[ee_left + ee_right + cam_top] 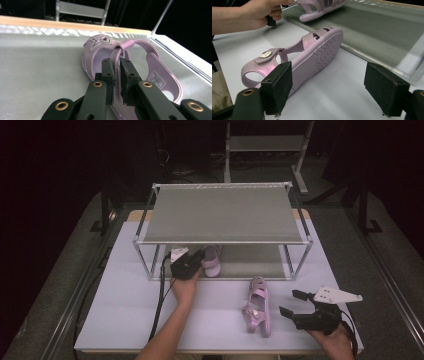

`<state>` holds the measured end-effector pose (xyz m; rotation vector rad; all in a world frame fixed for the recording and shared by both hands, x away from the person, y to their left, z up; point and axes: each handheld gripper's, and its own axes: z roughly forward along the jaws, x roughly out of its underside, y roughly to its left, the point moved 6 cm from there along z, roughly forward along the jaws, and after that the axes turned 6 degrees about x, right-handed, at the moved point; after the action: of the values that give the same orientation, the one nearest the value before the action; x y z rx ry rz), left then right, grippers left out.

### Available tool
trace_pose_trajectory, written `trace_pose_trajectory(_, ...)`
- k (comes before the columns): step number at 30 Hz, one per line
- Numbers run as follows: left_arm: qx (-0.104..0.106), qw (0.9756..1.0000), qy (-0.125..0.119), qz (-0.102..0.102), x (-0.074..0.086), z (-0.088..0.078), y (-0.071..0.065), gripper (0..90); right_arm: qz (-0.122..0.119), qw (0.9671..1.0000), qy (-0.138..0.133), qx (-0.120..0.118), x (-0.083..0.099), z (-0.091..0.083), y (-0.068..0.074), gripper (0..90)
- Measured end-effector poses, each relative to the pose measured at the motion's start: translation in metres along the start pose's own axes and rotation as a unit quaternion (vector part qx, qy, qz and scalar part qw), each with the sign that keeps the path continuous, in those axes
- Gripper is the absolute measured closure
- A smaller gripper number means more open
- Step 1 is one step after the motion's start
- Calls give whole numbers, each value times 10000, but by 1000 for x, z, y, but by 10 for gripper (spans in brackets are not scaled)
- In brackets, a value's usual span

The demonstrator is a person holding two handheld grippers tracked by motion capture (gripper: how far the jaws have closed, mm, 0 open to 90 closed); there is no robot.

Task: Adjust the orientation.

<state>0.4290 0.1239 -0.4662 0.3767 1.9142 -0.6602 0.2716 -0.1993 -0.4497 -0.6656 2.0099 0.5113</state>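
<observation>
Seen from the high view, a two-tier rack (222,212) is standing on a white table (125,300); the left gripper (201,261) is reaching in at the front of the lower shelf (250,262), where a pink sandal (212,260) is lying with its heel end toward the person. In the left gripper view, the left gripper (117,75) is closing its jaws almost fully, the pads pinching a thin strap (117,53) of this pink sandal (160,75); the sole is resting flat on the grey lower shelf (37,62), and a glittering star ornament (101,40) is showing at the toe.

A second sandal (257,306) is lying on its side on the table, in front of the rack and between the two hands; the right gripper (290,302) is hovering just beside it, nearer the table's right edge. In the right gripper view, the right gripper (328,86) is holding its jaws wide apart with nothing between them; the second sandal (312,55) is lying just beyond the left-hand pad, its ribbed sole facing the camera, a small cat-face buckle (265,54) showing on its strap; farther off, the person's left hand (262,11) is gripping its tool at the shelf edge.
</observation>
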Motion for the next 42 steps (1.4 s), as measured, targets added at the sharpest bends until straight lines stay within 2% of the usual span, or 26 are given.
trace_pose_trajectory(1, 9, 10000, 39, -16, 2, 1, -1, 824, -11, 10000, -3, 3, 0, 0, 0, 222)
trace_pose_trajectory(2, 24, 9999, -1, -158, 3, 2, -2, 821, -10, 10000, -6, 1, 0, 0, 0, 222)
trace_pose_trajectory(3, 11, 9999, -3, -154, 2, 2, -2, 820, -15, 10000, -6, 2, 0, 0, 1, 222)
trace_pose_trajectory(4, 54, 10000, 41, 22, 1, 2, 0, 818, -16, 10000, -9, 2, 0, -1, 0, 222)
trace_pose_trajectory(8, 199, 9998, -10, -24, 0, 1, -1, 786, -20, 10000, 8, -6, 0, 0, 1, 222)
trace_pose_trajectory(11, 332, 9992, -194, -100, -5, -1, -6, 740, -39, 10000, 6, -8, 0, 0, 1, 221)
trace_pose_trajectory(13, 381, 9990, -185, -145, -6, -4, -8, 708, -37, 10000, 5, -9, 0, 0, 1, 222)
trace_pose_trajectory(16, 491, 9987, -124, -105, -4, -9, -11, 698, -34, 10000, 3, -7, 0, -1, 1, 222)
trace_pose_trajectory(18, 567, 9979, -210, -251, -3, -13, -12, 694, -41, 10000, -25, -6, -1, -1, 1, 222)
trace_pose_trajectory(20, 643, 9971, -262, -303, -2, -18, -15, 693, -27, 10000, -28, -13, -1, -1, 1, 223)
trace_pose_trajectory(22, 669, 9973, -245, -164, -2, -23, -17, 693, -23, 10000, -26, -19, -1, -2, 2, 228)
trace_pose_trajectory(26, 717, 9968, -294, -205, -1, -34, -19, 689, -33, 10000, -17, -49, -2, -1, 2, 240)
trace_pose_trajectory(32, 884, 9953, -254, -286, 1, -51, -26, 671, -58, 9997, -78, -216, -5, -1, 8, 327)
trace_pose_trajectory(34, 932, 9952, -127, -253, 5, -55, -28, 658, -52, 9997, -30, -257, -5, 0, 10, 339)
trace_pose_trajectory(39, 1081, 9940, -15, -191, 10, -65, -32, 624, -139, 9991, -11, -390, -8, 1, 18, 395)
trace_pose_trajectory(42, 1244, 9920, 25, -231, 12, -73, -34, 607, -178, 9991, -3, -393, -10, 2, 20, 444)
